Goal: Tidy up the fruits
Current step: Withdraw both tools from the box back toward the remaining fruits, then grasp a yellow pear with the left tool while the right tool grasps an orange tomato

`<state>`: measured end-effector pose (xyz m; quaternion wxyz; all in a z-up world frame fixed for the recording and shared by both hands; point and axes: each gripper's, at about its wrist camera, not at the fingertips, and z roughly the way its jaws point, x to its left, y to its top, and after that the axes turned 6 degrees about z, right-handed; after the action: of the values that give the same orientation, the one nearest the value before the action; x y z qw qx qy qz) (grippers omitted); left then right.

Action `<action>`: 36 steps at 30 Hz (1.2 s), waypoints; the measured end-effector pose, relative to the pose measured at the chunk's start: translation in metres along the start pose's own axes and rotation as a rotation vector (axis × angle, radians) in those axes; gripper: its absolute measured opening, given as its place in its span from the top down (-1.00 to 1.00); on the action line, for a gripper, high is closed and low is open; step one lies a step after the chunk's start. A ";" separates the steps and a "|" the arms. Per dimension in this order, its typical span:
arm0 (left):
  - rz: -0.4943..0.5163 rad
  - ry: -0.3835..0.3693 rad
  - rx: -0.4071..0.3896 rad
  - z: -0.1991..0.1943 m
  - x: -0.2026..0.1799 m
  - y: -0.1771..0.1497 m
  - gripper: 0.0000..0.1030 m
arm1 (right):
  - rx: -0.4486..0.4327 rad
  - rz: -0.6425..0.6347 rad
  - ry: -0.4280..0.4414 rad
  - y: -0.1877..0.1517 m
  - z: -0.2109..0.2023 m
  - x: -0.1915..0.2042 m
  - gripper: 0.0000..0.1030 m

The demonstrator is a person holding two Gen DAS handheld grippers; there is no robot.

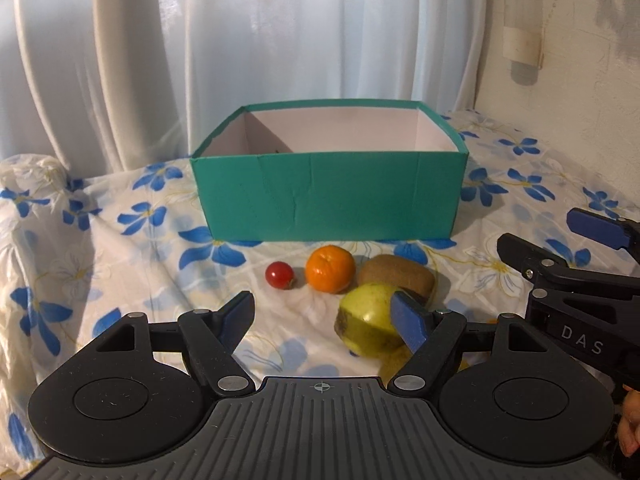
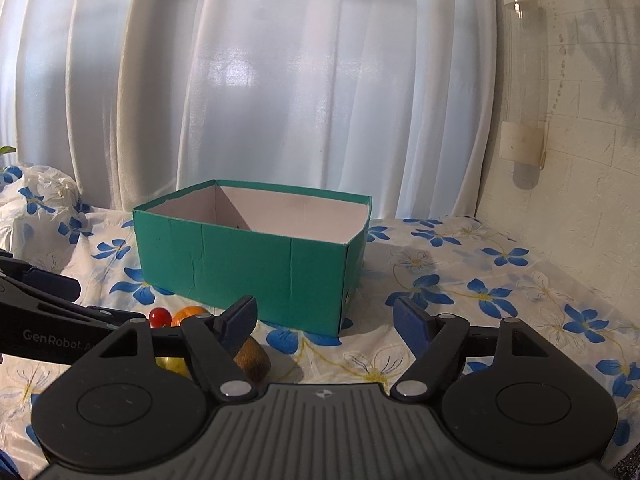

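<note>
An open teal box with a white inside stands on the flowered cloth; it also shows in the right wrist view. In front of it lie a red cherry tomato, an orange tangerine, a brown kiwi and a yellow-green pear. My left gripper is open and empty, its right finger in front of the pear. My right gripper is open and empty, to the right of the fruits. The kiwi, tangerine and tomato are partly hidden there.
White curtains hang behind the box. A wall with a clear tube holder is at the right. The flowered cloth spreads right of the box. The right gripper's body shows at the left view's right edge.
</note>
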<state>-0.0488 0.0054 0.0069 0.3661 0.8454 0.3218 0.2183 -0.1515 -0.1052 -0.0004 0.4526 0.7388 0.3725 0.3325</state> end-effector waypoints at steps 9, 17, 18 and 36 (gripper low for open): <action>0.006 -0.089 -0.037 0.003 -0.023 -0.038 -0.56 | 0.045 -0.028 0.069 -0.037 -0.007 -0.013 -0.32; 0.032 -0.143 -0.062 0.011 -0.037 -0.050 -0.62 | 0.100 0.018 0.077 -0.046 0.000 -0.029 -0.27; 0.033 -0.148 -0.064 0.012 -0.037 -0.051 -0.62 | 0.100 0.020 0.075 -0.046 0.000 -0.030 -0.27; 0.094 -0.228 -0.067 0.030 -0.043 -0.063 -0.61 | 0.123 0.021 0.074 -0.051 0.001 -0.037 -0.27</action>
<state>-0.0843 -0.0064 -0.0658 0.4177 0.8661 0.2307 0.1486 -0.1822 -0.1216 -0.0532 0.3888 0.7563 0.4011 0.3406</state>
